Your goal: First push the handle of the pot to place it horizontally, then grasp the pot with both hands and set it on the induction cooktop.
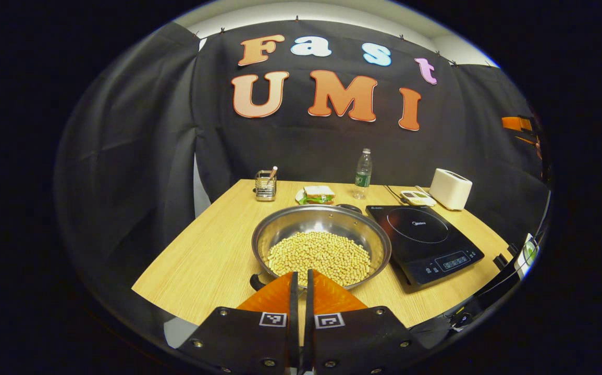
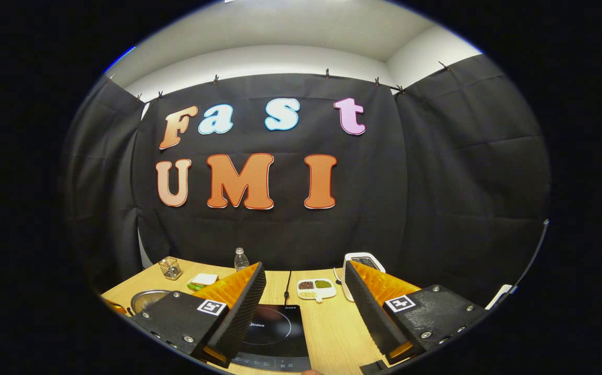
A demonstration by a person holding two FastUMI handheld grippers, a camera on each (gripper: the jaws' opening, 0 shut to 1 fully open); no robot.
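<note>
A steel pot (image 1: 280,229) full of pale beans sits mid-table, also seen in the right gripper view as the pot (image 2: 147,299) at the far left. One black pot handle (image 1: 257,282) points toward me at the near left rim. The other handle (image 1: 350,208) is on the far rim. My left gripper (image 1: 301,277) is shut with nothing in it, tips just above the pot's near rim, right of the near handle. The black induction cooktop (image 1: 426,237) lies right of the pot. My right gripper (image 2: 305,272) hangs open over the cooktop (image 2: 274,333).
Along the table's back stand a wire holder (image 1: 266,185), a sandwich (image 1: 318,194), a water bottle (image 1: 363,174), a small sectioned dish (image 2: 316,288) and a white toaster (image 1: 450,188). The wooden table (image 1: 212,255) has bare room left of the pot.
</note>
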